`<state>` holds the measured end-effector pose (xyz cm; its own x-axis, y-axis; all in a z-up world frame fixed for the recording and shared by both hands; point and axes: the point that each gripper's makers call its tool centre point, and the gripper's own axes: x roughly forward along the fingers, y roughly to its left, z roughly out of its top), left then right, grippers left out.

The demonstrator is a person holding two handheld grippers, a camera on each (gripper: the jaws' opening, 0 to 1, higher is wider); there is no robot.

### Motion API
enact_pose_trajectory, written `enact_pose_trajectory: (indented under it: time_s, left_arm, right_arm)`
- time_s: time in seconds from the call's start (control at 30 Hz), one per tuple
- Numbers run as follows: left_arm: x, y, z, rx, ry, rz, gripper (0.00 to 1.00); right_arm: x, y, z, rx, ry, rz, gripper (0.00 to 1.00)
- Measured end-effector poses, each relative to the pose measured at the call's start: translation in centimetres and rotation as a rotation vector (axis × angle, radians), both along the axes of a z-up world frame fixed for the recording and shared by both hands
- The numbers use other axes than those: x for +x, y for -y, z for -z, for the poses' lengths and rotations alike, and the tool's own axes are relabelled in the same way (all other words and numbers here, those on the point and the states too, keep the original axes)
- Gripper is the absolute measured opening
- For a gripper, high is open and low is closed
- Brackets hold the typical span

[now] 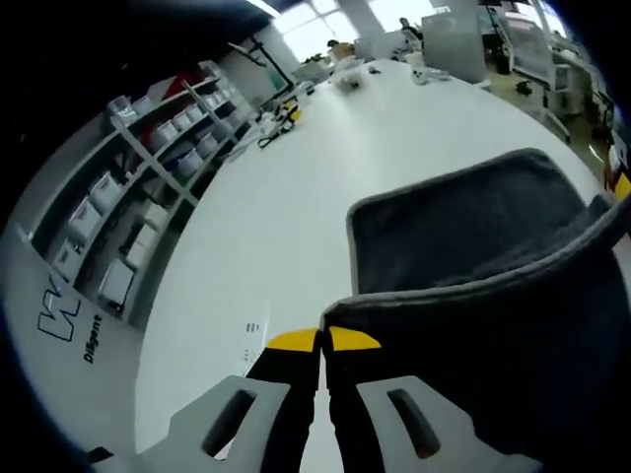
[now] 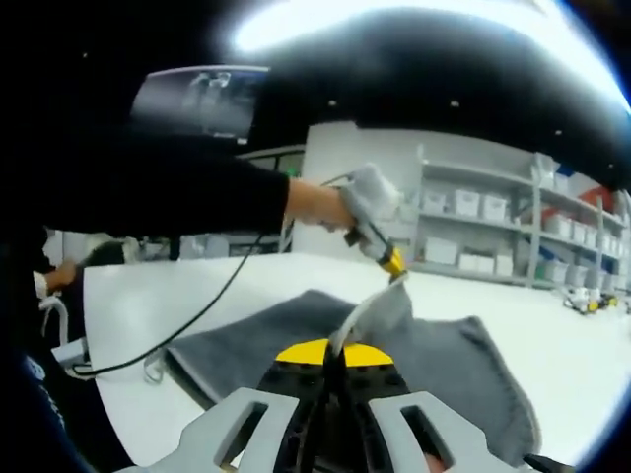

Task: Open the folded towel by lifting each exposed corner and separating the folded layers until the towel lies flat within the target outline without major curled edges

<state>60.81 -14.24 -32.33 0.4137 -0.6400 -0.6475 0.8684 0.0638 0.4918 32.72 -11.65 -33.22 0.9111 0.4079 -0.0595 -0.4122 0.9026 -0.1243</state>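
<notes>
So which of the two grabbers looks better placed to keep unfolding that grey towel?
Probably the left gripper: its jaws pinch a lifted towel corner, ready to peel that layer back. The right gripper is shut too, low at the near edge.

White tabletop (image 1: 286, 197) runs long toward the bright windows (image 1: 315, 15), with small clutter and a dark cable (image 1: 276, 133) lying near its far end. Grey shelving (image 1: 148, 187) alongside it carries rows of white storage bins (image 1: 84, 219); similar shelving with bins (image 2: 473, 232) lines the wall in the right gripper view. A black cable (image 2: 187, 320) crosses the near tabletop edge there, and a wall-mounted screen (image 2: 202, 99) hangs overhead.
</notes>
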Motion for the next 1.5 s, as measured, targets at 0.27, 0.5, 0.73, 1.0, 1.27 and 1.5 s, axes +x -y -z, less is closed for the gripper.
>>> enact_pose_trajectory:
  time_s: [0.27,0.5,0.73,1.0,1.27,1.5]
  left_arm:
    - [0.6,-2.8,-0.5,-0.032,-0.01,-0.048,0.01]
    - [0.0,-3.8,-0.1,-0.014,-0.013,-0.032,0.01]
    - [0.7,-5.1,-0.6,-0.022,0.001,-0.023,0.01]
    - [1.3,-7.7,-1.0,-0.041,-0.01,-0.042,0.01]
    - [1.2,-9.5,-1.4,-0.08,-0.015,-0.04,0.01]
    - [1.6,-10.9,-1.8,-0.089,-0.002,-0.031,0.01]
  right_arm:
    - [0.3,-2.5,-0.1,0.001,-0.012,-0.044,0.0]
    - [1.0,-4.0,-0.7,0.012,-0.008,-0.067,0.0]
    - [1.2,-5.6,-0.8,0.003,-0.01,-0.102,0.0]
    - [2.3,-7.7,-0.5,-0.004,-0.026,-0.139,0.0]
    - [2.7,-9.9,-0.7,-0.029,-0.027,-0.156,0.0]
    - [3.2,-11.1,-1.1,-0.037,-0.014,-0.139,0.0]
